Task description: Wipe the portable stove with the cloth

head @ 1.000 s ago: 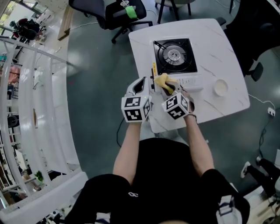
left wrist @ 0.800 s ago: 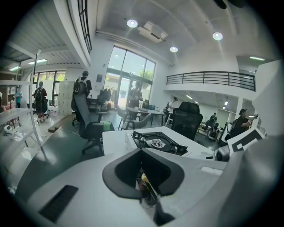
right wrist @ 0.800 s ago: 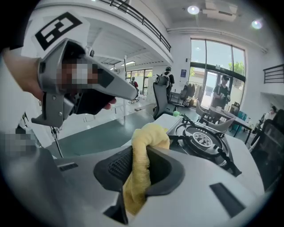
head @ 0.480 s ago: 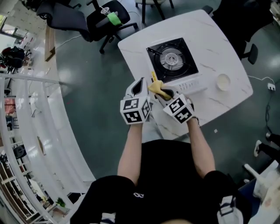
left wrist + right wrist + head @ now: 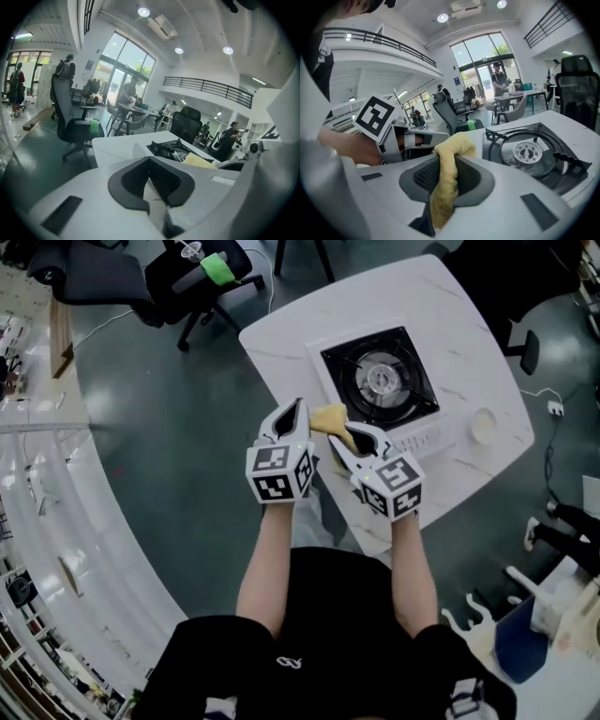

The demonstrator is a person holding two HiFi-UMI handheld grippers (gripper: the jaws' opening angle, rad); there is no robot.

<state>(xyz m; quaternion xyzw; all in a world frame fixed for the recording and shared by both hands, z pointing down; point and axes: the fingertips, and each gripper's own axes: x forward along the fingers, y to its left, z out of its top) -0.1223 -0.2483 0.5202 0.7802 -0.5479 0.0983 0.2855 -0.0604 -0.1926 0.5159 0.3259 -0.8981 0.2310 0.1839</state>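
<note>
right gripper view shows the right gripper [image 5: 440,160] clamped on the yellow cloth [image 5: 445,187]. the stove [image 5: 529,152] lies just ahead, slightly to its right, so this hand is nearer. the left gripper [image 5: 153,190] is closed and empty alongside.

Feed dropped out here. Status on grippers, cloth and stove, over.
Right gripper shut on yellow cloth; left gripper shut, empty. Cloth by near left corner of stove. Small white dish right of stove, apart.
</note>
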